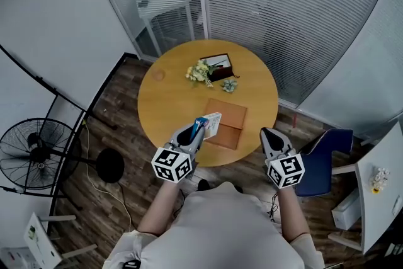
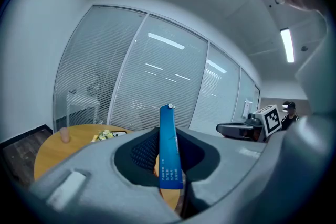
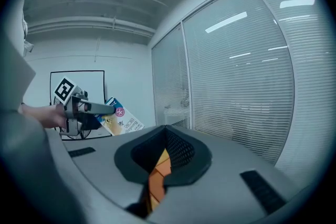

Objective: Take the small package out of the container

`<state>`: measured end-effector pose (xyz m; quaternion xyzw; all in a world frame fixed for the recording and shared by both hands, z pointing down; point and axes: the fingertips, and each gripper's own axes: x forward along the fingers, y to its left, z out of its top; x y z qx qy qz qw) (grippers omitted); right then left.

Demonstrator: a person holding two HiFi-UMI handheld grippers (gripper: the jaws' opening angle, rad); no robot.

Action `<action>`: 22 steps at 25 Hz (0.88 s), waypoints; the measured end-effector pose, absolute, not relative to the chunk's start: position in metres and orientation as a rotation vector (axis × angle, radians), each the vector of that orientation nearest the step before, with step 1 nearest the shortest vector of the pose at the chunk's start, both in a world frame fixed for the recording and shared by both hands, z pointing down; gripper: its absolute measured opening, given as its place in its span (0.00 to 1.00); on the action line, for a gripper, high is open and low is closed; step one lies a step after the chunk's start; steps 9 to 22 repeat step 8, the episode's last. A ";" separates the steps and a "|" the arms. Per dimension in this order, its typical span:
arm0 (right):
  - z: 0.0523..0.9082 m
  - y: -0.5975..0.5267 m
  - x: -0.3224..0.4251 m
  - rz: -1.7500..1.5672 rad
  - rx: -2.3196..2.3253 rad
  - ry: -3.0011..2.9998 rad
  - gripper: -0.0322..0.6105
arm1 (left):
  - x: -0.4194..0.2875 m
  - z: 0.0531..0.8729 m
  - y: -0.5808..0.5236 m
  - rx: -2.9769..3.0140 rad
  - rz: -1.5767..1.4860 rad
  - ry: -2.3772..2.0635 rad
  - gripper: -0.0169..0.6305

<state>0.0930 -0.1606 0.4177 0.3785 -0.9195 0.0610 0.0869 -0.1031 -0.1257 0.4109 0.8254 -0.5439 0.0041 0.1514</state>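
Both forearms reach forward from the near edge of the scene, the left forearm (image 1: 160, 201) angled slightly rightward, the right forearm (image 1: 291, 214) nearly straight; each ends in a gripper that points away and a little downward; the left gripper (image 1: 196, 129) has its jaws pressed on a small package (image 1: 211, 124), which stands on edge between them and juts past the tips; the right gripper (image 1: 269, 134) sits well apart to the right, jaws drawn together with nothing between them.
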 end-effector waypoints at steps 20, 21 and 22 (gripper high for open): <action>0.418 -0.158 0.091 0.238 1.100 -2.778 0.05 | -0.103 0.412 -0.122 2.361 0.005 -1.567 0.14; 0.418 -0.158 0.091 0.238 1.100 -2.778 0.05 | -0.103 0.412 -0.122 2.361 0.005 -1.567 0.14; 0.418 -0.158 0.091 0.238 1.100 -2.778 0.05 | -0.103 0.412 -0.122 2.361 0.005 -1.567 0.14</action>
